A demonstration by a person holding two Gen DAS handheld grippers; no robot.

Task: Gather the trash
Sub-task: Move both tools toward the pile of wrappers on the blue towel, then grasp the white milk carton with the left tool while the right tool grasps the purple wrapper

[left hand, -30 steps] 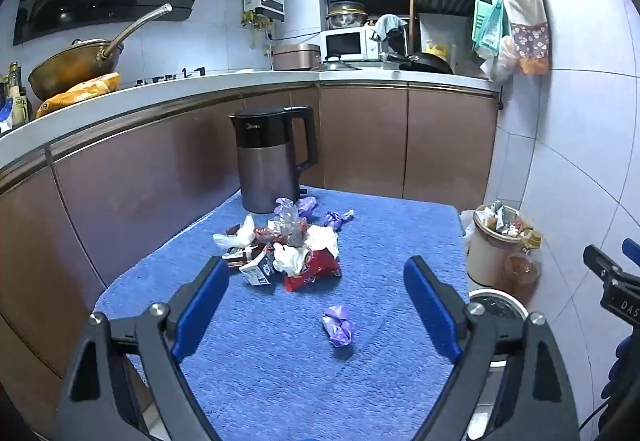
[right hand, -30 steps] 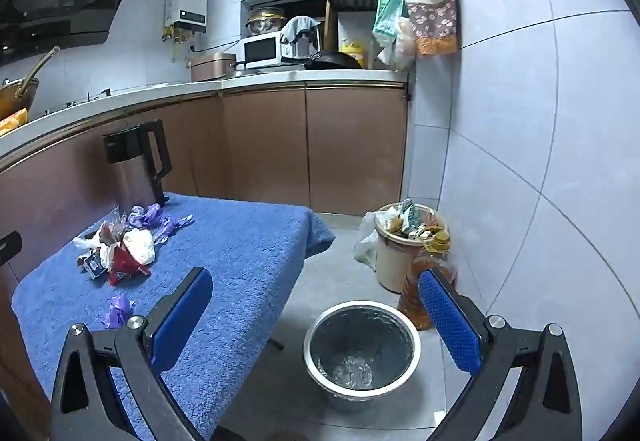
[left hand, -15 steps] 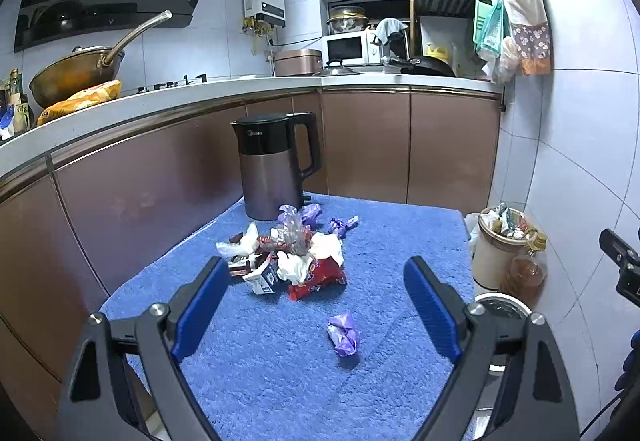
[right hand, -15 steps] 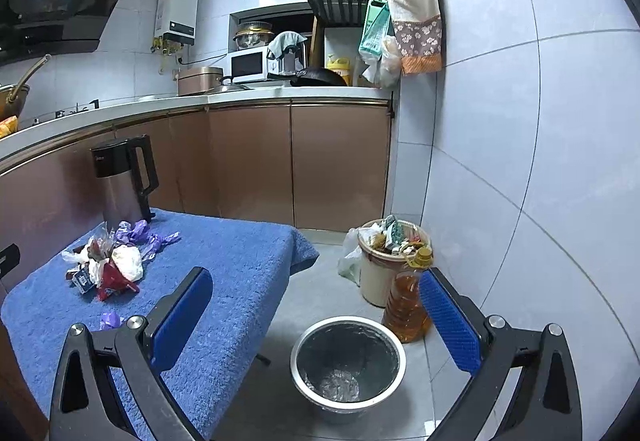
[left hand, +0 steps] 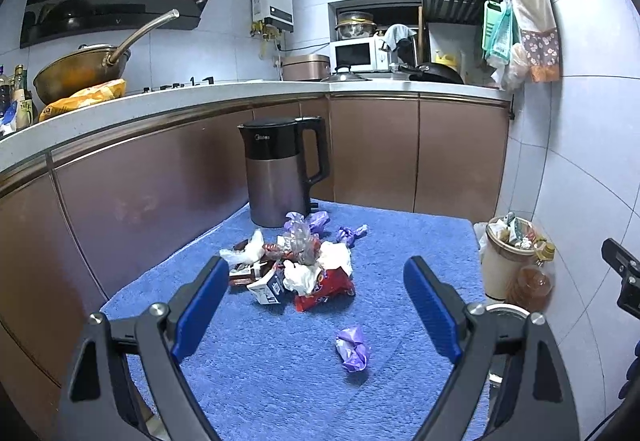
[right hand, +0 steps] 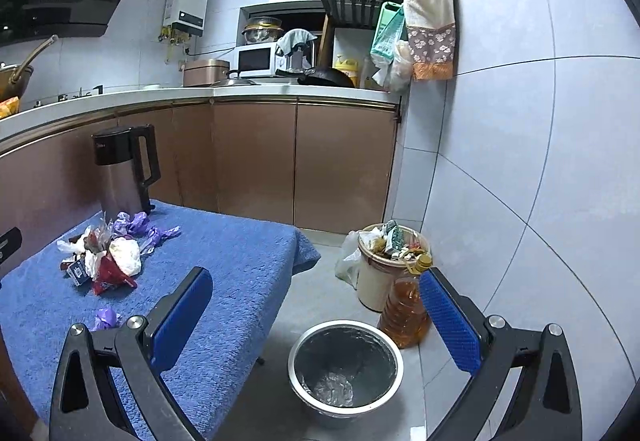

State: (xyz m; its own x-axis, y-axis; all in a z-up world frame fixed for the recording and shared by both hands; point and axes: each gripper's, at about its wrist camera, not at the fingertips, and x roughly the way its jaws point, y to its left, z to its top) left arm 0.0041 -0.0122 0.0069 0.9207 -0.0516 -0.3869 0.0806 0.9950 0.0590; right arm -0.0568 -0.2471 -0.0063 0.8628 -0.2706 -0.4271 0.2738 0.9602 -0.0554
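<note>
left hand-held gripper [left hand: 314, 305]: hovering over the near part of the desk, blue pads spread wide, gripping nothing.
right hand-held gripper [right hand: 316, 315]: hanging off the desk edge above the floor, pads spread wide, also carrying nothing.
desk [left hand: 400, 237]: covered in a blue towel, lying ahead of and below the left hand-held gripper.
trash pile [left hand: 298, 265]: sitting mid-desk, just ahead of the left hand-held gripper, nearer its left pad; white tissues, a red wrapper, a small carton and clear plastic all touching.
purple wrapper [left hand: 353, 348]: lying alone, apart from the pile, between the left hand-held gripper's pads and closer to the right one; in the right wrist view it is showing just left of the left pad [right hand: 105, 317].
kettle [left hand: 280, 171]: standing upright behind the pile at the far desk end.
metal bin [right hand: 346, 367]: standing on the floor directly below the right hand-held gripper, between its pads, crumpled clear plastic lying at the bottom.
oil bottle [right hand: 406, 301]: standing upright just beyond the metal bin, beside the right pad.
full trash can [right hand: 382, 269]: standing behind the oil bottle, near the wall, overflowing.
</note>
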